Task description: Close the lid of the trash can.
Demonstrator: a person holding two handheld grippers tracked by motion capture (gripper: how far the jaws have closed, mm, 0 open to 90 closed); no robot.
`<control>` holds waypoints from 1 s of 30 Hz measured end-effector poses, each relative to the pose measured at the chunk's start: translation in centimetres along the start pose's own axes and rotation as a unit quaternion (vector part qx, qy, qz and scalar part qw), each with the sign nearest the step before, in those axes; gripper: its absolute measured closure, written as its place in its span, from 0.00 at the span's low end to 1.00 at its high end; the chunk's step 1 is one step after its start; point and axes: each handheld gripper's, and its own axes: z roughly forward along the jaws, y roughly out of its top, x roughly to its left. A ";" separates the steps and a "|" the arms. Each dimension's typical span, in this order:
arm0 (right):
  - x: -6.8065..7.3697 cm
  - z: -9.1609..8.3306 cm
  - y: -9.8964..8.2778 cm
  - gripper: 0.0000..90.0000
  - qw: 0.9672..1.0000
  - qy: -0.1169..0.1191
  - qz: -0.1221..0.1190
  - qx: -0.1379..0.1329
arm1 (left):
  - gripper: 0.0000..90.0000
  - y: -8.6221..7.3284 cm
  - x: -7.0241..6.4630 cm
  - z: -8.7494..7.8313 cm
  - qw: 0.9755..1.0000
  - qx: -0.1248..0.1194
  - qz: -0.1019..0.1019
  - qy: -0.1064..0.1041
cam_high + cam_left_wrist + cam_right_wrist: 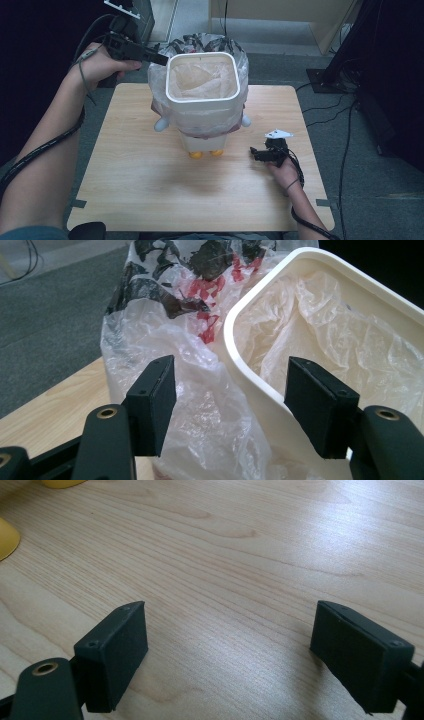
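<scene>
L gripper (230,405) at bin (202,95) back-left corner; R gripper (245,655) idle on table (150,170).

Bin stands mid-table, toward far edge, w/ clear bag (200,405) lining it and draped over the sides. In L gripper view the jaws stand apart, straddling the rim corner: one jaw outside over the hanging bag, the other over the lined inside; pads not pressing, nothing gripped. R gripper sits near the table's right edge, well apart from bin, jaws wide, empty, bare wood between them.
</scene>
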 end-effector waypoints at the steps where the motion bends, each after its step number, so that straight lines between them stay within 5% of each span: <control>1: 0.0 0.0 0.0 0.17 1.000 0.000 0.000 0.000 | 0.41 -0.1 0.1 -0.2 1.000 -0.003 0.000 0.000; 30: 0.0 0.0 0.0 0.17 1.000 0.000 0.000 0.000 | 0.39 -3.2 2.3 -2.0 0.999 -0.022 -0.009 0.030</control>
